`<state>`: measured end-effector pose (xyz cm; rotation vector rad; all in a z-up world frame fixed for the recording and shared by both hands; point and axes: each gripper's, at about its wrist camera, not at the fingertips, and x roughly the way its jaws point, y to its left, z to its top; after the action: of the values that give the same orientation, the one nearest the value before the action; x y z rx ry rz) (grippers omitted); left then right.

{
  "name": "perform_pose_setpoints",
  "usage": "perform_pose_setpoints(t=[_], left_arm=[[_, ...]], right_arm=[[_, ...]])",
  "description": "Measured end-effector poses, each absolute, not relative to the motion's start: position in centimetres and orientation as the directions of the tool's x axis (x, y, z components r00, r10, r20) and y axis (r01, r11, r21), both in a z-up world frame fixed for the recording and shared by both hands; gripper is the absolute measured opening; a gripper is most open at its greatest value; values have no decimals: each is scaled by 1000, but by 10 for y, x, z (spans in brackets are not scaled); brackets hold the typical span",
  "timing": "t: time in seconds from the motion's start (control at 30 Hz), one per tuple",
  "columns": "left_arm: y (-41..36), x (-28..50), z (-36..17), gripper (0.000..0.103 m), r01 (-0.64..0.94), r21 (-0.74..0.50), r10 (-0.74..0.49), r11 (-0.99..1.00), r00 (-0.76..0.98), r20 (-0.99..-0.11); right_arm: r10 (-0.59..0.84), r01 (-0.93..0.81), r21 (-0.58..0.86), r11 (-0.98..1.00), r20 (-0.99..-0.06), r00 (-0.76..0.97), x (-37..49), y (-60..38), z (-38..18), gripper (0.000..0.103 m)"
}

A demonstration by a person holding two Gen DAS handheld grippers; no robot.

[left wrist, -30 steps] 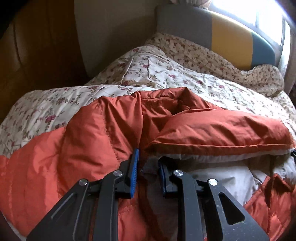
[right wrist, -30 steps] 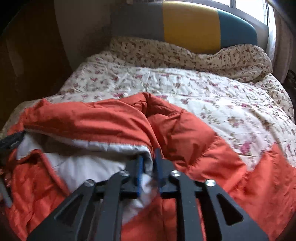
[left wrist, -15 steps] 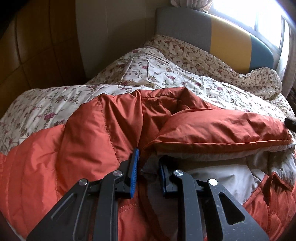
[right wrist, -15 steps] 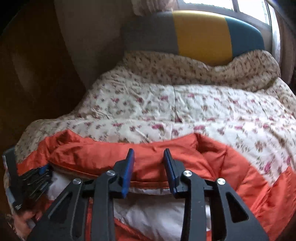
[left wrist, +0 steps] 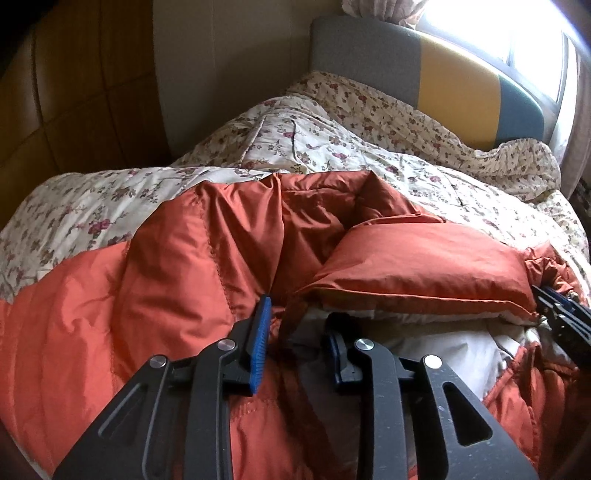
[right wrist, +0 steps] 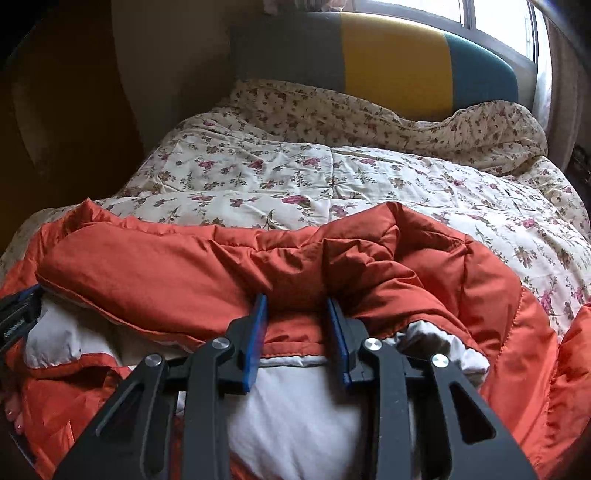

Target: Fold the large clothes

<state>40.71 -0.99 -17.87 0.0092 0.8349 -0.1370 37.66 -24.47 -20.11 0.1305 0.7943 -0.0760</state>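
An orange down jacket [left wrist: 166, 295] with white lining [left wrist: 443, 350] lies spread on the bed. My left gripper [left wrist: 297, 314] sits low on it. Its jaws are opening, and a thin upright fold of orange cloth stands loose between them. A puffy folded flap [left wrist: 417, 266] lies across to the right, and my right gripper [left wrist: 548, 301] shows at its far end. In the right wrist view my right gripper [right wrist: 295, 306] straddles that orange flap [right wrist: 166, 273] with its jaws apart, just above the white lining [right wrist: 303, 406]. The left gripper [right wrist: 18, 314] peeks in at the left edge.
A floral quilt [right wrist: 295, 177] covers the bed beyond the jacket. A grey, yellow and teal headboard [right wrist: 395, 62] stands under a bright window [left wrist: 498, 33]. Brown wall panels [left wrist: 74, 92] close off the left side. A person's fingertips [right wrist: 13, 417] show at lower left.
The right gripper let go of the lining edge, widened, and moved forward and down over the flap, which now lies across. The left jaws have spread apart. The left hand stayed put.
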Motion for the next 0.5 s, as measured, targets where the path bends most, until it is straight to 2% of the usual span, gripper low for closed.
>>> perform_pose_setpoints(t=[0.1,0.27,0.3,0.33,0.43,0.5], left_arm=[[-4,403,-178,30,120,-89,-147,989,660,-737],[3,380,-170,38,115,-125,-170,986,671,-722],[6,371,-164,46,84,-111,-138,990,693,-708],[7,364,-161,48,61,-104,-116,993,709,-696],[2,342,-132,48,-22,-80,-30,997,801,-598],[-14,338,-116,48,5,-72,-44,997,834,-550]], right_arm=[[-17,116,89,989,-715,699,376,-245,-201,30],[-18,116,88,989,-714,700,376,-245,-201,30],[-17,116,89,989,-714,700,375,-245,-201,30],[-17,116,90,989,-714,700,376,-246,-202,30],[-18,115,88,989,-713,701,375,-246,-201,31],[-17,116,89,989,-713,701,375,-245,-202,31]])
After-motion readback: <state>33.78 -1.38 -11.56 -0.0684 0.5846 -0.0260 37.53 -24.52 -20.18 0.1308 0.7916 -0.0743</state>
